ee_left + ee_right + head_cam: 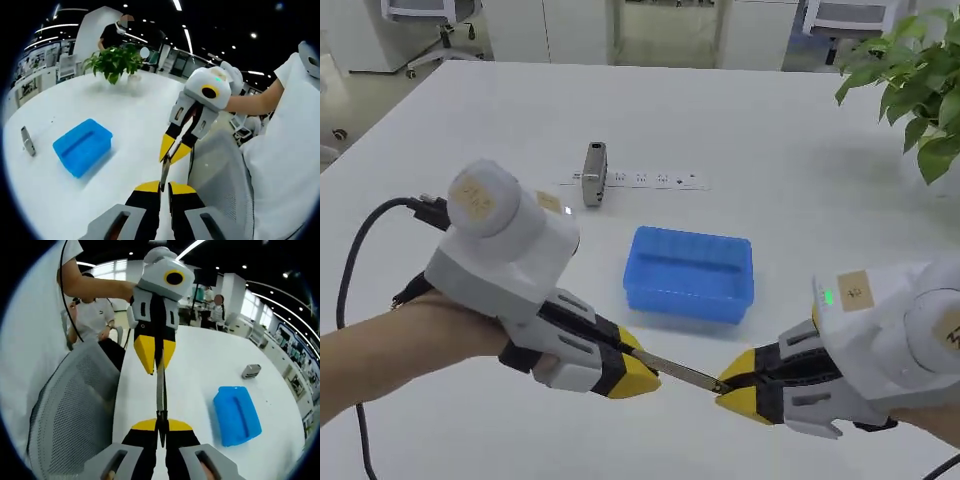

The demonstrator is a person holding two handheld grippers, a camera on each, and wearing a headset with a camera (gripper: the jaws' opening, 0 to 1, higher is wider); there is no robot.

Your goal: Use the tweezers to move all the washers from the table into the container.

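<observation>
**White table (800, 200), blue container (689, 272), tweezers (682, 373) held at both ends**

Table: broad and bare over most of its far and right areas. A power strip (640, 180) and a small grey block (594, 174) lie far-left of the container. A plant (920, 90) overhangs the far right corner. A mesh chair (75, 405) stands just off the near edge.

Container: open-topped, resting on the table near its middle, long side running left to right. It sits just far of the tweezers' midpoint, about equally close to both grippers.

Left gripper (638, 372): jaws drawn together on the left end of the tweezers. Its own view shows almost no gap between the yellow tips.

Right gripper (738, 385): jaws likewise pinched on the right end.

Tweezers: slim metal, long axis left to right, dipping slightly toward the right, bridging the two grippers. They hang above the near strip of table. I cannot tell which end carries the points.

Washers: none can be made out on the table in any view; too small or out of frame.

Judgement: this looks like a handover or regrip. One gripper must let go before the tweezers can point down at the table. Open room lies far and to the right, while the near edge and chair sit close behind.
</observation>
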